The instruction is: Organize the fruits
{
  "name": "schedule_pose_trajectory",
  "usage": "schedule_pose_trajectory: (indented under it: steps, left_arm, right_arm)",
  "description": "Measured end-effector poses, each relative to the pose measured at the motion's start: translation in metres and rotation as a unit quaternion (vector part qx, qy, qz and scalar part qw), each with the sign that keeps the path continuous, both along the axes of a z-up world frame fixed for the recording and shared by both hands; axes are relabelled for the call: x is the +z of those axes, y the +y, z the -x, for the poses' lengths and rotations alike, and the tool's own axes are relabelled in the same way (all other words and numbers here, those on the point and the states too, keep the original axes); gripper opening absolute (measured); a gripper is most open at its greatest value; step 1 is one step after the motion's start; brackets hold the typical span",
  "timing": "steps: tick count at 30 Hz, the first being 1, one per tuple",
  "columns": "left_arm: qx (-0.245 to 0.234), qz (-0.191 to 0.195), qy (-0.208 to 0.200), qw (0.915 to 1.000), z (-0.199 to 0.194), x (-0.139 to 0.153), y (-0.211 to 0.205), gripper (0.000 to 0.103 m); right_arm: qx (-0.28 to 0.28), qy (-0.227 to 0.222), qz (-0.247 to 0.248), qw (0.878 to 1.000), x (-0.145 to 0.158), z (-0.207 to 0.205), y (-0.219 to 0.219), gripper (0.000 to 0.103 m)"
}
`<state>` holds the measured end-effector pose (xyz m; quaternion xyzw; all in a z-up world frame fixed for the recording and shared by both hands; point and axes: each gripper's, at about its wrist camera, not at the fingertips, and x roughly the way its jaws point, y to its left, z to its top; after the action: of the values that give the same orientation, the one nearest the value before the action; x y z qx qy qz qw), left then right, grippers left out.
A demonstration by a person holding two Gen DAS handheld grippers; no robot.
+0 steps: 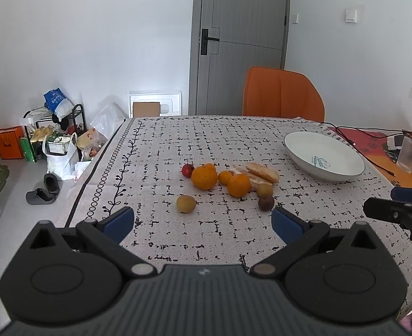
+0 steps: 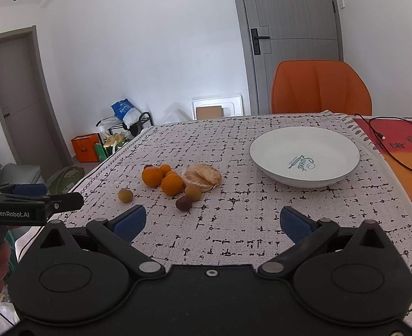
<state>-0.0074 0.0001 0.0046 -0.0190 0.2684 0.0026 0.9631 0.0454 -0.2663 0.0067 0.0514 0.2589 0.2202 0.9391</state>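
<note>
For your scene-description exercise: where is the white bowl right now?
In both wrist views the white bowl stands empty on the tablecloth, right of the fruit pile, in front of the orange chair.

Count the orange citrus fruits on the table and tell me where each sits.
4. The biggest orange sits left in the cluster, a second large one nearer the peeled segments, and two small ones between and behind them. Others may be hidden.
</note>
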Motion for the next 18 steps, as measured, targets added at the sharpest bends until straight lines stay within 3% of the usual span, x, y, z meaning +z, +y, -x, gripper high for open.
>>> schedule_pose_trajectory:
  steps: [18]
  left_arm:
    - [0.001, -0.001, 0.001, 1.0, 0.0004, 0.0013, 0.003, 0.103]
  right_arm:
    - [-0.002, 0.001, -0.002, 1.0, 0.0002, -0.0002, -0.0018, 0.103]
